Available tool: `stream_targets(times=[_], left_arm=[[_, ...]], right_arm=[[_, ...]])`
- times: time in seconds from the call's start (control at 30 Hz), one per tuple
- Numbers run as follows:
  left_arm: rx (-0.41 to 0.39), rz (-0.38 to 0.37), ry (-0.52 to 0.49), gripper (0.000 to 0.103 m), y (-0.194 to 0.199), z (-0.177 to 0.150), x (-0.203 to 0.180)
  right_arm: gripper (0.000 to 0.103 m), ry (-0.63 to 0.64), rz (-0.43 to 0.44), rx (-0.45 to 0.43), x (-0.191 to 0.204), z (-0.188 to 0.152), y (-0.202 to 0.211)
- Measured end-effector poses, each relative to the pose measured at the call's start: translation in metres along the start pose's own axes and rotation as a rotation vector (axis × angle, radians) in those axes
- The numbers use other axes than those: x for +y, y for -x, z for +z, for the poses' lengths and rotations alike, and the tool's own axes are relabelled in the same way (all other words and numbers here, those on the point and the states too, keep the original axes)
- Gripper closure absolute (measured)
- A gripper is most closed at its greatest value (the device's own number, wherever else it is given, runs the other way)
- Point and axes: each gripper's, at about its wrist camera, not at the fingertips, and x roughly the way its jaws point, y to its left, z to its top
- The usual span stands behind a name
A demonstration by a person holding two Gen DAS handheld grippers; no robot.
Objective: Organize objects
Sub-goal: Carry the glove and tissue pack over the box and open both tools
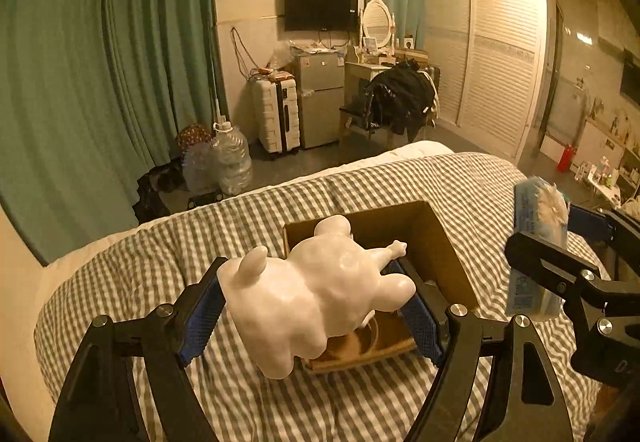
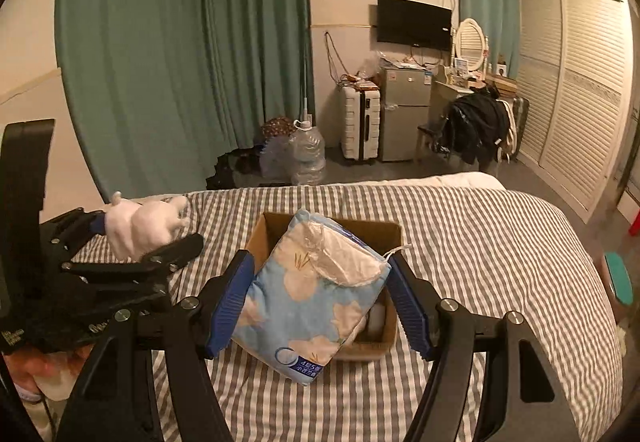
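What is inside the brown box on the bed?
The cardboard box holds something round and pale at the bottom, too hidden to name. The tissue pack and white toy cover the rest.

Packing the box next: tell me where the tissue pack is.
Tissue pack is clamped in the right gripper, above the cardboard box on the bed.
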Motion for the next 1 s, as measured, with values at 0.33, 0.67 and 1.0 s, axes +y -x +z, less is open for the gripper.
stream_targets(times=[0.33, 0.67, 1.0], left_arm=[[0.032, 0.008, -0.032, 0.021, -0.080, 0.010, -0.017], [0.089, -0.019, -0.049, 0.021, -0.145, -0.007, -0.035], [0.123, -0.016, -0.067, 0.021, -0.176, -0.021, -0.041]], right_arm=[[0.036, -0.046, 0.024, 0.057, -0.033, 0.016, -0.078], [0.036, -0.111, 0.029, 0.133, -0.069, -0.001, -0.152], [0.033, -0.179, 0.052, 0.165, -0.085, -0.027, -0.189]])
